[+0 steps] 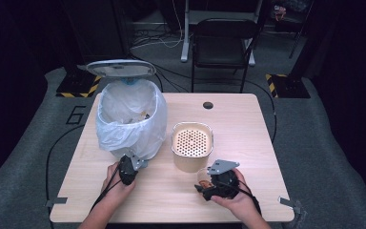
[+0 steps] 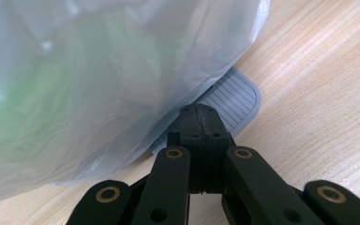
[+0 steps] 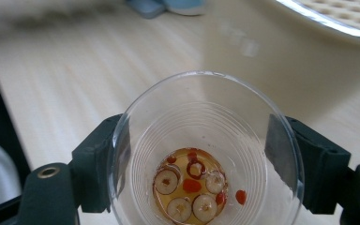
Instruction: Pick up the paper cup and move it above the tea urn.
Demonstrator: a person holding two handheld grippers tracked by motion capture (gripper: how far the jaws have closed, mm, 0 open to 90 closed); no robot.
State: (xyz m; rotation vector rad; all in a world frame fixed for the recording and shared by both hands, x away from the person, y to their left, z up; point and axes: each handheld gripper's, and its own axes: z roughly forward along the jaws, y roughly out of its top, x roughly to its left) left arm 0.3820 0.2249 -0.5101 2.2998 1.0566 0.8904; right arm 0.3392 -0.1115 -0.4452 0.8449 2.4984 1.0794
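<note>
Two grippers are working at the near edge of the bench [image 1: 248, 124]. Right gripper [image 1: 208, 183], at about 5 o'clock on the bench, is clasping a clear plastic cup [image 3: 206, 154] w/ its jaws, one pad on each side of the cup wall. Cup is holding a little amber liquid w/ round sliced bits and red pieces [image 3: 190, 187] at the bottom. It's sitting just beside the cream strainer pot [image 1: 192, 145], at the pot's 5 o'clock; pot itself is standing near bench centre.

Left gripper [image 1: 132, 164], at about 7 o'clock, is keeping its jaws clenched w/ nothing between them, tips resting on the grey ribbed pedal [image 2: 232, 101] at the foot of the bin [image 1: 131, 119]. Bin is standing at roughly 10 o'clock, lined w/ a white bag [image 2: 98, 84], lid [image 1: 120, 68] standing open behind it. Bag is bulging over the pedal, touching it.
</note>
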